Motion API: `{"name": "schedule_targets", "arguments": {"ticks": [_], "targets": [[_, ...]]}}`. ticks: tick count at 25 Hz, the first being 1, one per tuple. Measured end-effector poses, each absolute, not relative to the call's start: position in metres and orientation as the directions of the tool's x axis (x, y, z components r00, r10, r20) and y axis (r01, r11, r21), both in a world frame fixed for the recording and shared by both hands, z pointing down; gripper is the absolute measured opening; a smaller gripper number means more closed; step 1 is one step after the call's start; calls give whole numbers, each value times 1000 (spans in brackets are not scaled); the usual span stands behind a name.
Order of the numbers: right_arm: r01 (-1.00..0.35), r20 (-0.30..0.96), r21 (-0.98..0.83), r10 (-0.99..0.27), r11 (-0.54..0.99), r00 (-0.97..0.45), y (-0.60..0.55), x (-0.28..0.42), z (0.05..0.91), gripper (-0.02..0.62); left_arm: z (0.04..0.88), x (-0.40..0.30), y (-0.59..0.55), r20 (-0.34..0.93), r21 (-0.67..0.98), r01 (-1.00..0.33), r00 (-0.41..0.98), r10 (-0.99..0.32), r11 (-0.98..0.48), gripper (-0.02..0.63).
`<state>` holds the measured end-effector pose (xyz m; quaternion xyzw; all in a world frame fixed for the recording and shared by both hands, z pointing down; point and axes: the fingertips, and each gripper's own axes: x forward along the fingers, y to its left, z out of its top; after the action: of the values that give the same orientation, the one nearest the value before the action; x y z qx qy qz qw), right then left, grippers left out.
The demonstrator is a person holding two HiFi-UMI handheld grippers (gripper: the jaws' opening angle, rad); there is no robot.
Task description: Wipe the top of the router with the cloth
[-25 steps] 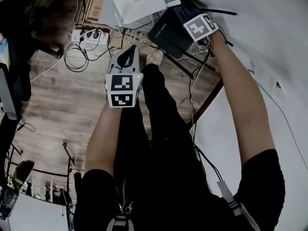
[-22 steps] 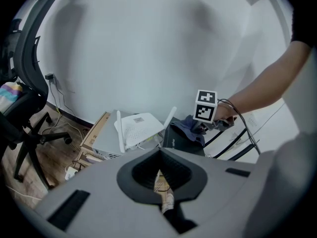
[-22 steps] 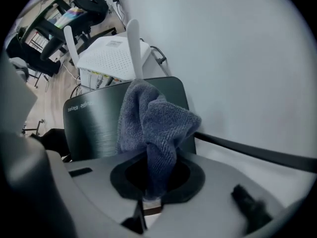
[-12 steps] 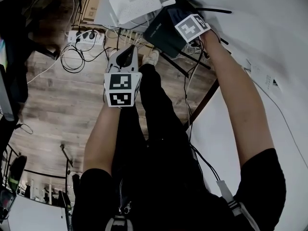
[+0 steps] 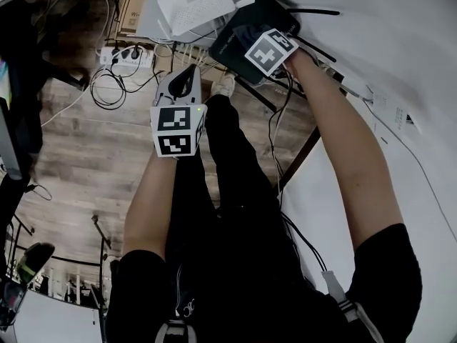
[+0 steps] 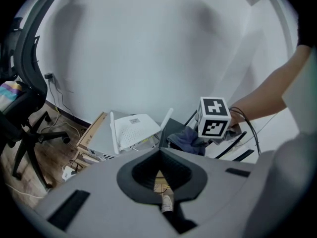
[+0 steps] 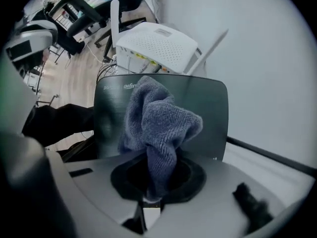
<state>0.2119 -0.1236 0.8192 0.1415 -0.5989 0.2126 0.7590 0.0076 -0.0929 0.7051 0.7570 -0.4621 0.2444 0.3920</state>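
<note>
The black router (image 7: 208,108) seems to lie at the corner of the white surface (image 5: 400,48), w/ a white router (image 7: 158,46) just behind it. The cloth (image 7: 158,123) is bunched on its top, tail pinched tight in your right claw (image 7: 153,177). Looks mid-wipe: flatten the cloth, run long overlapping strokes edge to edge, go light near the antennas (image 5: 325,11). Left claw (image 6: 161,155) hangs apart, jaws together, nothing in them. Below: wood floor (image 5: 86,170), office chair (image 6: 25,108), power strip (image 5: 125,54) w/ tangled cables.
</note>
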Motion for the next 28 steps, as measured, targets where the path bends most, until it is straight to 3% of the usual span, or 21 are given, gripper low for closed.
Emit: {"name": "schedule_targets", "arguments": {"ticks": [10, 14, 20, 25, 28], "targets": [[-493, 981, -11, 105, 870, 163, -121, 212, 820, 43, 672, 22, -95, 716, 357, -896, 445, -537, -266, 11], [-493, 994, -13, 64, 870, 86, -126, 209, 810, 44, 654, 22, -93, 708, 353, -895, 445, -548, -271, 11], [-533, 960, 44, -183, 845, -210, -166, 158, 712, 44, 595, -3, -101, 682, 332, -914, 404, -610, -234, 11], [-633, 825, 12, -365, 774, -431, -172, 124, 579, 44, 502, -24, -126, 605, 363, -919, 358, -712, -154, 11], [-699, 718, 2, -487, 716, -497, -175, 108, 498, 44, 443, -26, -143, 547, 370, -910, 374, -749, -184, 11]]}}
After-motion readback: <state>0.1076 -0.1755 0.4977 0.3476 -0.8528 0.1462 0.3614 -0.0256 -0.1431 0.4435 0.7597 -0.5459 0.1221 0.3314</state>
